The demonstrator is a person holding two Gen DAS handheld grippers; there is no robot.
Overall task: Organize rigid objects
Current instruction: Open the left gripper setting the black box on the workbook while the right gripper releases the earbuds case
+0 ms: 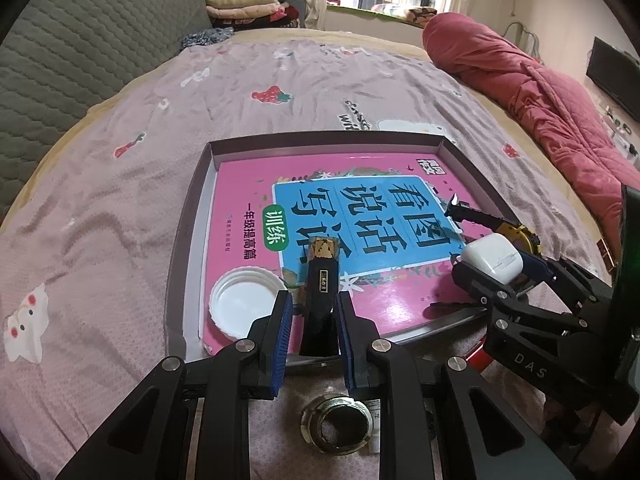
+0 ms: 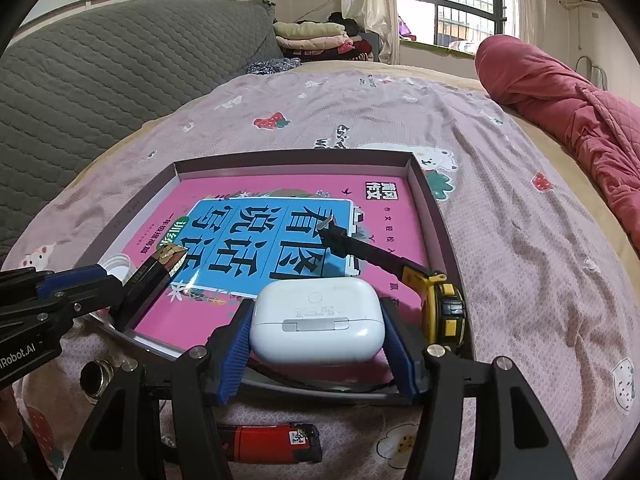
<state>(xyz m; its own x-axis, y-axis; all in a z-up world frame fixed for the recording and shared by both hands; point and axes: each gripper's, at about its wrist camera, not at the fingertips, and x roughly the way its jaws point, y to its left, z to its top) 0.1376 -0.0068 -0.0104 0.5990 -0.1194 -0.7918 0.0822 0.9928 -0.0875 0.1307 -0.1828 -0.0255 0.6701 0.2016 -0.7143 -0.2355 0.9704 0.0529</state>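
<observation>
Surface: bed with a pink printed sheet [image 1: 120,208]; shallow tray [image 1: 188,240] on it, a pink book [image 1: 240,216] lining its floor.
Left gripper [image 1: 312,316]: I have it clenched on the black bottle [image 1: 320,300], low on the body, over the tray's near edge.
Right gripper [image 2: 316,344]: clamped across the white earbud case [image 2: 316,316], above the tray's near right corner, beside the tape measure [image 2: 444,308].
Handling: both items look rigid and light; the case's glossy shell is probably slippery, so I grip its flat sides.
Remaining: lighter [image 2: 268,440] and metal ring [image 1: 336,424] lie outside the tray.
</observation>
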